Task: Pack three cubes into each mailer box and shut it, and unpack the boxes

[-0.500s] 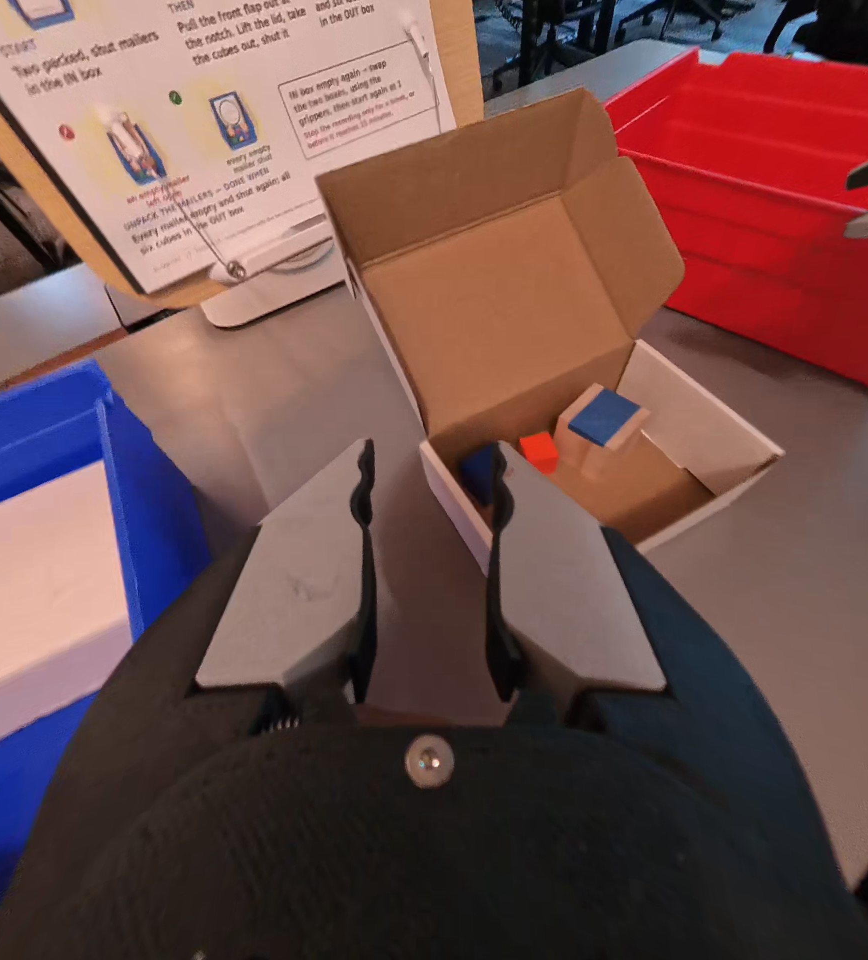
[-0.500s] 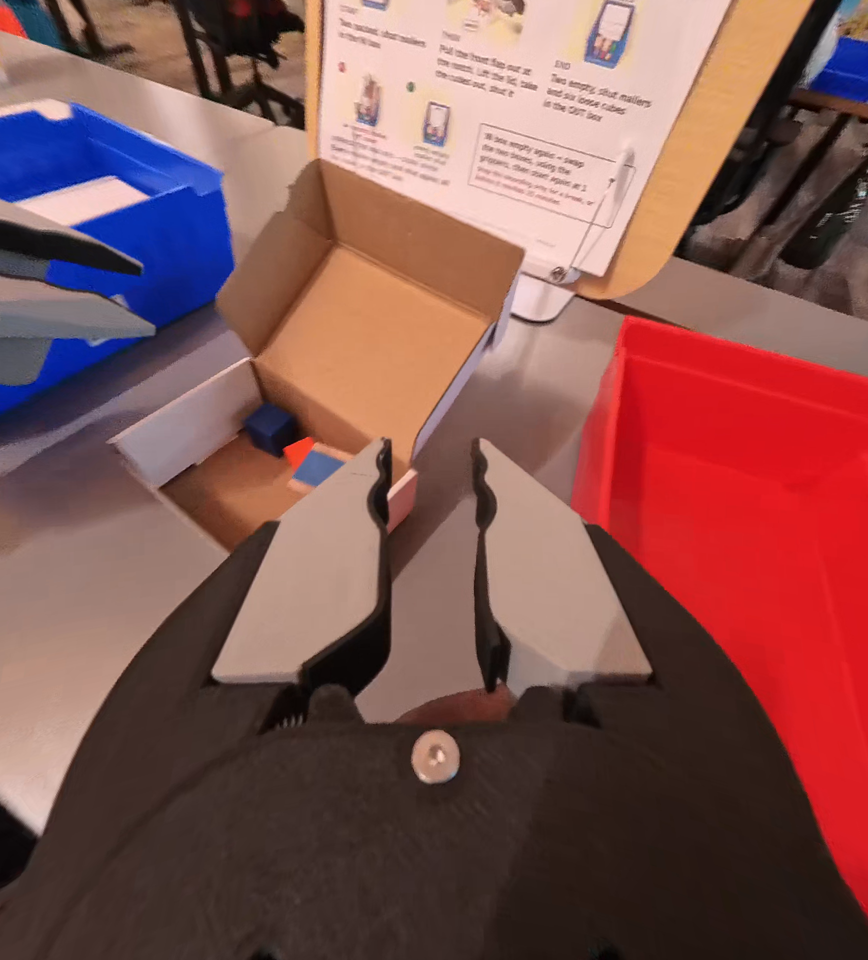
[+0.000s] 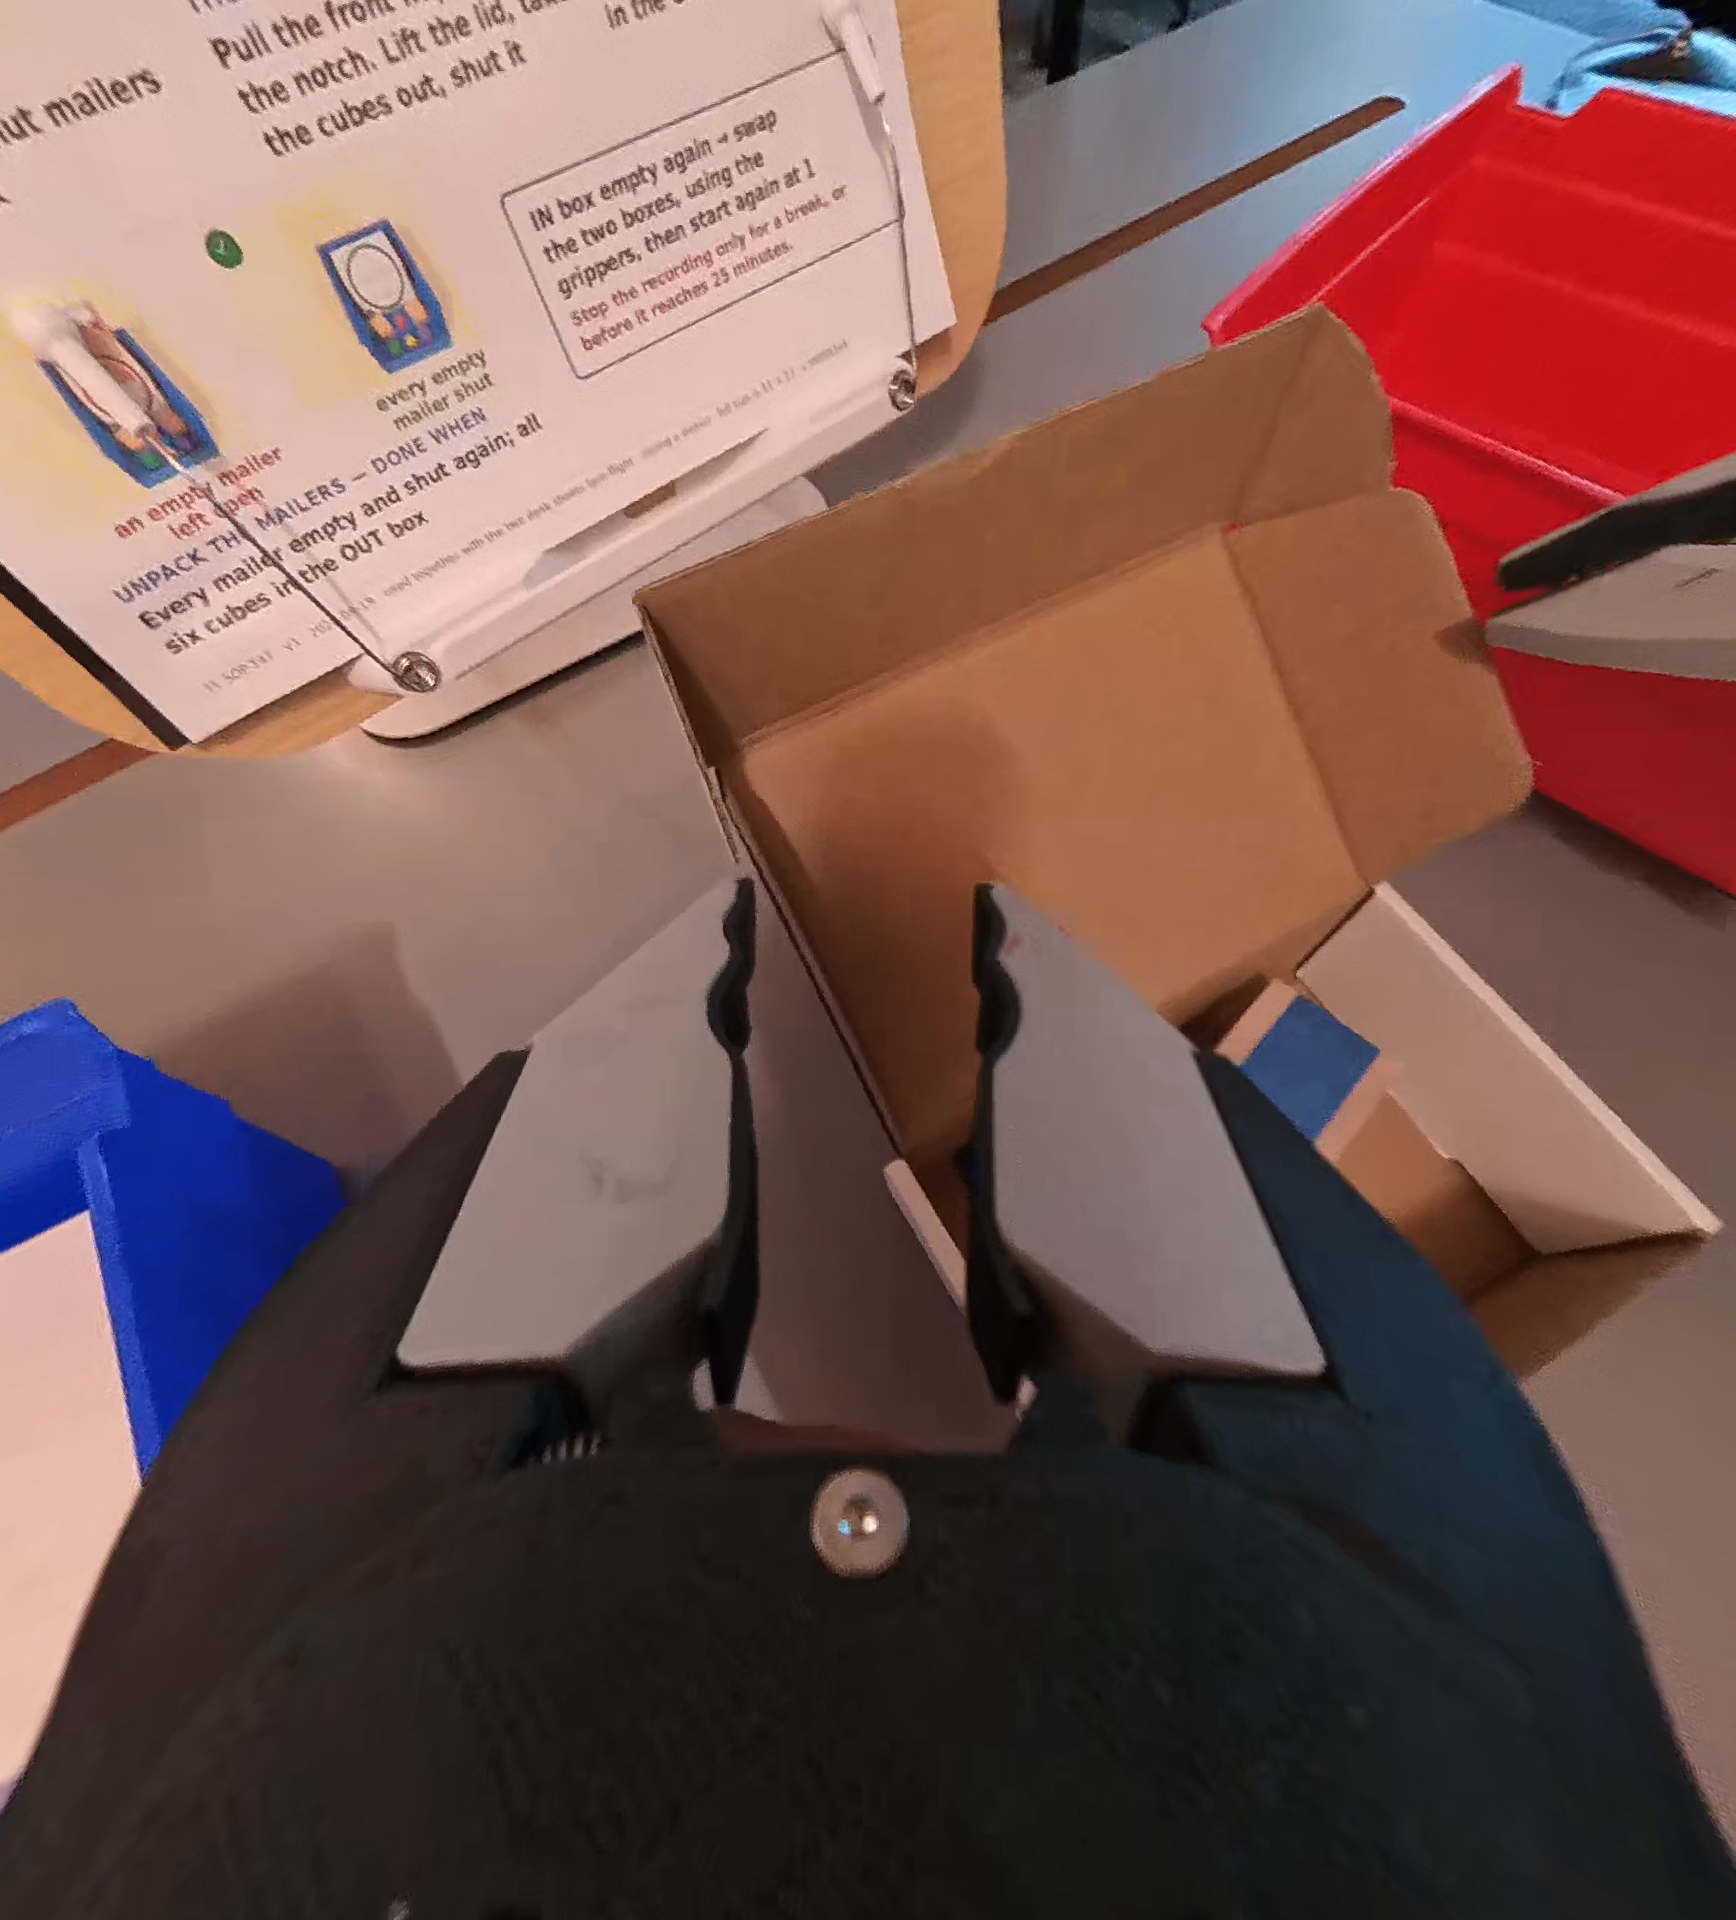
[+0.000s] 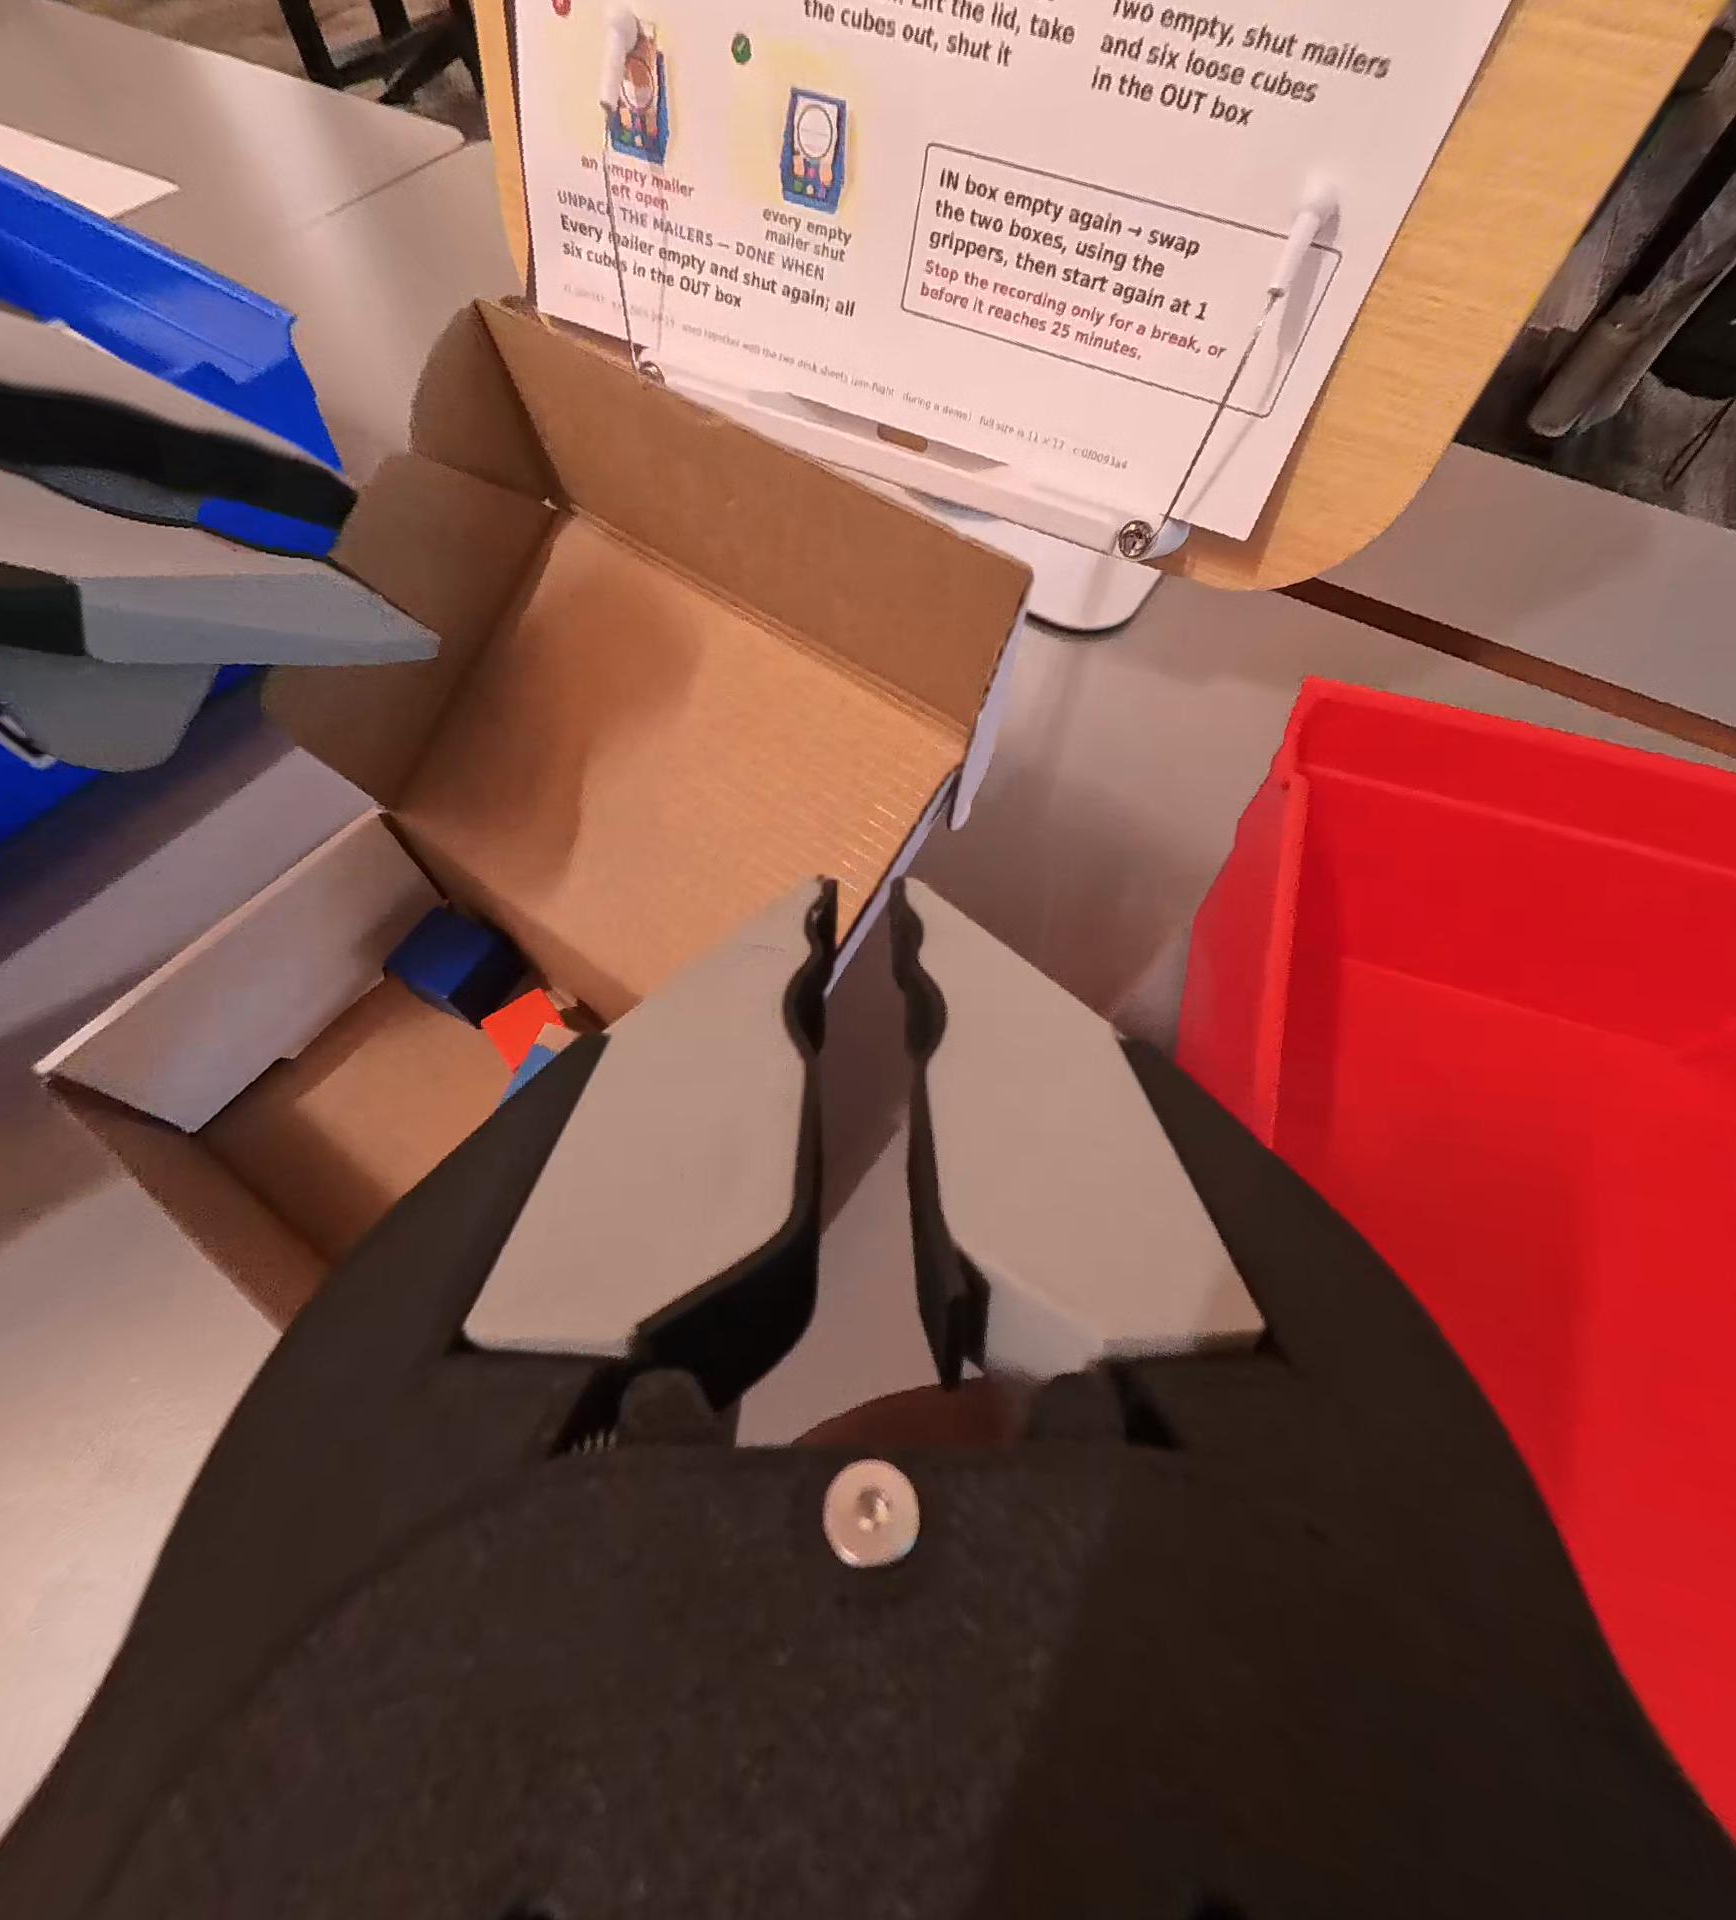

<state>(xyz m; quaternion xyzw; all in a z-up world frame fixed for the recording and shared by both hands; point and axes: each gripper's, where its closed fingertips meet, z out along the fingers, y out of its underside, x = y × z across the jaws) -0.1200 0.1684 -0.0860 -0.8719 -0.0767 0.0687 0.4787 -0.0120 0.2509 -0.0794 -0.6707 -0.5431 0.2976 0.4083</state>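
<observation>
Left wrist view: the left gripper point(image 3: 859, 914) is seen with fingers spread, straddling the left edge of the raised lid of the open mailer box point(image 3: 1082, 748), nothing pinched. A blue-topped cube point(image 3: 1305, 1060) is visible inside the box, which sits on the grey table point(image 3: 324, 914) between a blue bin point(image 3: 168, 1174) and a red bin point(image 3: 1591, 343). In the right wrist view, the right gripper point(image 4: 859, 899) is held with a narrow gap around the lid's right edge; whether the edge is pinched cannot be told. A dark blue cube point(image 4: 453, 961) and a red cube point(image 4: 521, 1023) lie inside.
</observation>
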